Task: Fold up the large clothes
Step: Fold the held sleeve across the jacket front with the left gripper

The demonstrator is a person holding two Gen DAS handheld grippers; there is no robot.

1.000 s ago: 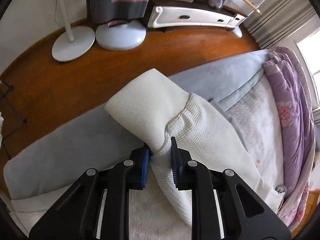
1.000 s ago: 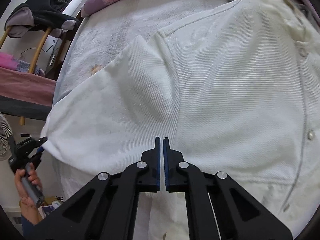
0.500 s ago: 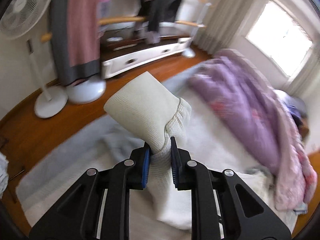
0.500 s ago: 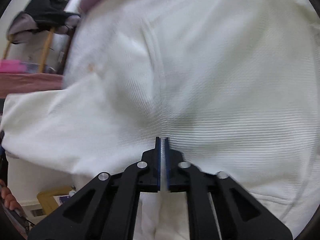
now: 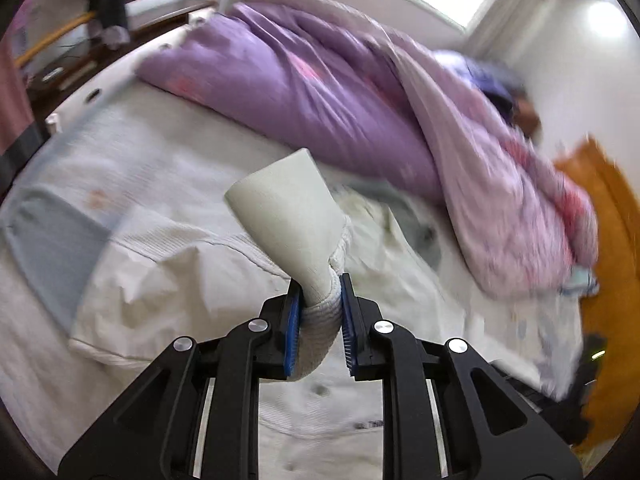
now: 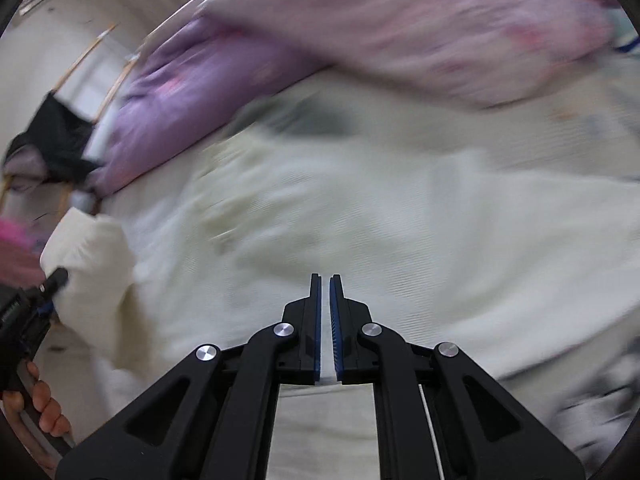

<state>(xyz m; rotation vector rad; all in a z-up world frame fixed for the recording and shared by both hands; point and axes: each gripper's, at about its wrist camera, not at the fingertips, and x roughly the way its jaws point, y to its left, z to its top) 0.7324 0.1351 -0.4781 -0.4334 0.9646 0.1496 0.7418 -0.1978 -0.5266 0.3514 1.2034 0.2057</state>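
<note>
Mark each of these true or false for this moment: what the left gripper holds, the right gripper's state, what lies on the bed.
1. The left gripper is clamped on the cream sleeve cuff. True.
2. The right gripper holds a fold of the cream garment. False: its jaws are nearly shut with nothing between them.
3. A purple quilt lies bunched on the bed. True.
4. The garment is already folded into a neat stack. False: it lies spread out.

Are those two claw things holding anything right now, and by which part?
The left gripper pinches the white garment by its ribbed sleeve cuff. The right gripper holds nothing visible.
</note>
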